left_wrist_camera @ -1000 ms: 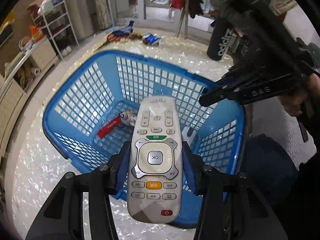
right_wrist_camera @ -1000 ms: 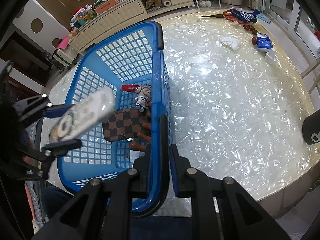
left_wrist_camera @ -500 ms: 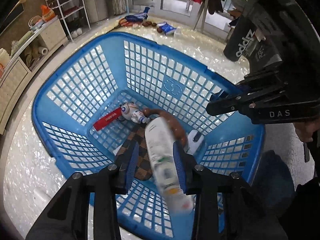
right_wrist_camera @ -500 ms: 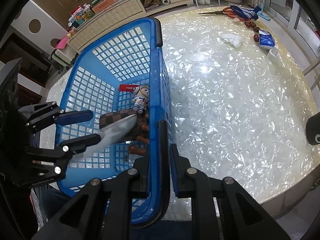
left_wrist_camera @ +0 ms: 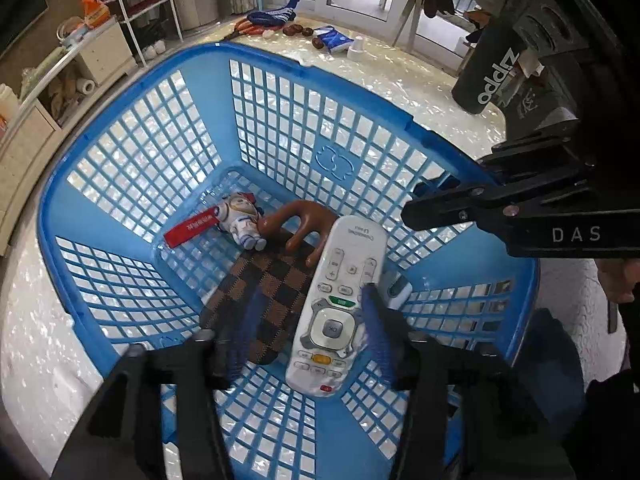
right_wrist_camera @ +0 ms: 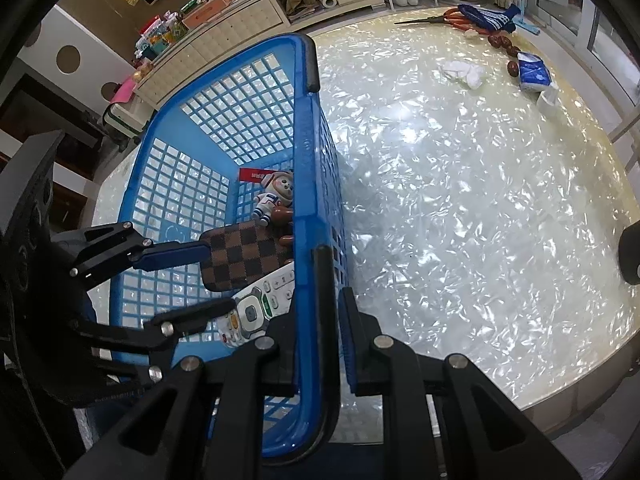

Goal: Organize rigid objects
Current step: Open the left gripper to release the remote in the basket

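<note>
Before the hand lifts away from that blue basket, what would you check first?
1. Remote lying inside the basket: ok.
2. Left gripper let go: ok, its jaws have just been opening, remote loose between them.
3. Right gripper clamped on the basket rim: ok.
4. Remote lying flat: not ok, it rests partly on the checkered wallet.
5. Astronaut toy undisturbed: cannot tell.
</note>
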{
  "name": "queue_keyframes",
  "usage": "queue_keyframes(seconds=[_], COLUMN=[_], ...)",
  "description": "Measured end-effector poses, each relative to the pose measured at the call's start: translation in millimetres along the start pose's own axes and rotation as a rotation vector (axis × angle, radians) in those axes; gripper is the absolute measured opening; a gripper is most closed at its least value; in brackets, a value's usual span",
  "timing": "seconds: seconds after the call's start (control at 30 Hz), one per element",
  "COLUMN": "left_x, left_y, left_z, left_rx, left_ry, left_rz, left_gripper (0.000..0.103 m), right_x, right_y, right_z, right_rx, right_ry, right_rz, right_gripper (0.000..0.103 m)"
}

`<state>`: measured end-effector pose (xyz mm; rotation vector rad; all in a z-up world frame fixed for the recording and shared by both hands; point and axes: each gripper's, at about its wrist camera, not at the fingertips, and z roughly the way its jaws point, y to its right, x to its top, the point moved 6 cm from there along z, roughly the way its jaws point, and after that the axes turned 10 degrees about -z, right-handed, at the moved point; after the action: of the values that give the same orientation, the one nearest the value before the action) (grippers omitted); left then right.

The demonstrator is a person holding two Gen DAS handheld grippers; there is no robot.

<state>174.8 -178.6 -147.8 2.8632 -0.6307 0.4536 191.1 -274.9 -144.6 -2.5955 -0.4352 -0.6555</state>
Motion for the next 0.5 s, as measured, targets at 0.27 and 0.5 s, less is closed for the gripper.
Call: queue_keyframes(seconds=[0.27,0.5], left_x=[-4,-10], left_y=[-10,-17], left_z=[-12,-36], left_rx=[0.079,0.126], left_ry=[0.004,0.034], left_rz=[0.022,0.037], left_gripper=[0.091,0.093], right_x=[-1,4], right_y=[1,-2], right_z=[-4,-17], right_rx=[-0.003,-0.014], right_ry=[0.005,0.035], right_rz=[-0.001,-0.007], right_gripper=[0.015,0.015])
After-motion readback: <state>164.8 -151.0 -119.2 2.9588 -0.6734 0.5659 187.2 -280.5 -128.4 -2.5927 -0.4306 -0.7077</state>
